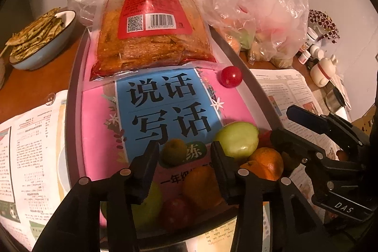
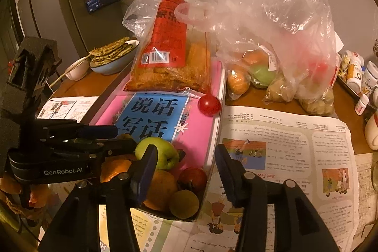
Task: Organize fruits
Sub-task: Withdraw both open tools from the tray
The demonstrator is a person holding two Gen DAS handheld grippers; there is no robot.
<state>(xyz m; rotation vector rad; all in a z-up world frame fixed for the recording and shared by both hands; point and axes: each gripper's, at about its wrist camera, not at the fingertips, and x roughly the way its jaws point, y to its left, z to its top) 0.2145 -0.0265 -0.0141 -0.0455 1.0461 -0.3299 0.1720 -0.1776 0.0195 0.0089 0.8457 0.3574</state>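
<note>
A long grey tray (image 1: 255,86) holds a pink book with a blue label (image 1: 165,105). Heaped at its near end are a green apple (image 1: 238,138), oranges (image 1: 267,163), a red fruit (image 1: 177,211) and a small brownish-green fruit (image 1: 174,151). A cherry tomato (image 1: 231,76) lies alone by the right rim. My left gripper (image 1: 184,157) hangs open over the heap, pads clear of the fruit. My right gripper (image 2: 186,164) is open over the tray's (image 2: 218,124) right rim beside the apple (image 2: 163,152) and the tomato (image 2: 209,105).
A red snack bag (image 1: 151,15) lies on the tray's far end. A clear plastic bag (image 2: 271,39) with more fruit stands to the right. A blue bowl of flatbreads (image 1: 40,39) sits left. Newspaper (image 2: 283,145) covers the table; bottles (image 2: 354,77) crowd the far right.
</note>
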